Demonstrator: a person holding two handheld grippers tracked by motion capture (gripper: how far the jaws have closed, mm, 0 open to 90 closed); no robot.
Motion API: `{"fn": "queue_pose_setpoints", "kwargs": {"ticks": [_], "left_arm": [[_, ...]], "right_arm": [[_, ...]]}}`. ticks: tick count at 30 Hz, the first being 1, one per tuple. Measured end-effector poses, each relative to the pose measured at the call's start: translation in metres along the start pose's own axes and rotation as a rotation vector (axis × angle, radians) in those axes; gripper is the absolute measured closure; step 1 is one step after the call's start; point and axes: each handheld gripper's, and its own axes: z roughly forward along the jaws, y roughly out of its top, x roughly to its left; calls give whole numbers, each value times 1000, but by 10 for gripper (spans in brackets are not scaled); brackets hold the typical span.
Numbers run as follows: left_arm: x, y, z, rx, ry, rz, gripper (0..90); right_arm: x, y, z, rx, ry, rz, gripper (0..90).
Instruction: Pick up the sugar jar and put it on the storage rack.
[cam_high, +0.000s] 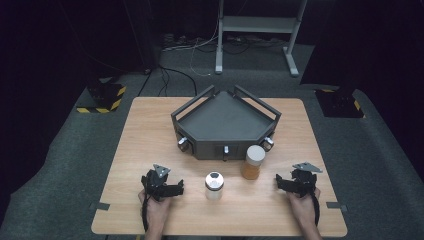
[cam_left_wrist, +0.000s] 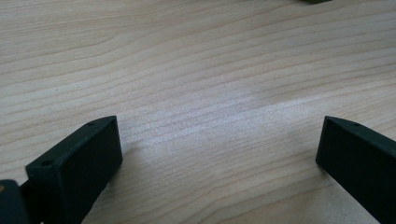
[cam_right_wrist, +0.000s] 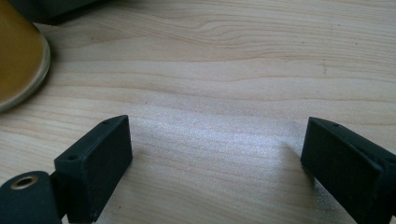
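we've got both claws wide apart, gripping nothing. white jar sits just right of our left gripper; amber jar is up-left of our right gripper.

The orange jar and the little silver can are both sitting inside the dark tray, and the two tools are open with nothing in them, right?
Not quite. The orange jar and the silver can stand on the wooden table in front of the dark tray, not inside it, as the high view shows. The left tool and right tool are open and empty.
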Motion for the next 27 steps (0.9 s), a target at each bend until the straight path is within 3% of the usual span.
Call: {"fn": "queue_pose_setpoints", "kwargs": {"ticks": [9, 27], "left_arm": [[6, 5, 5, 1, -23, 20, 4], [9, 6, 6, 1, -43, 39, 3]], "right_arm": [[-6, 1, 1, 2, 28, -29, 85], [-7, 1, 1, 0, 29, -23, 96]]}}
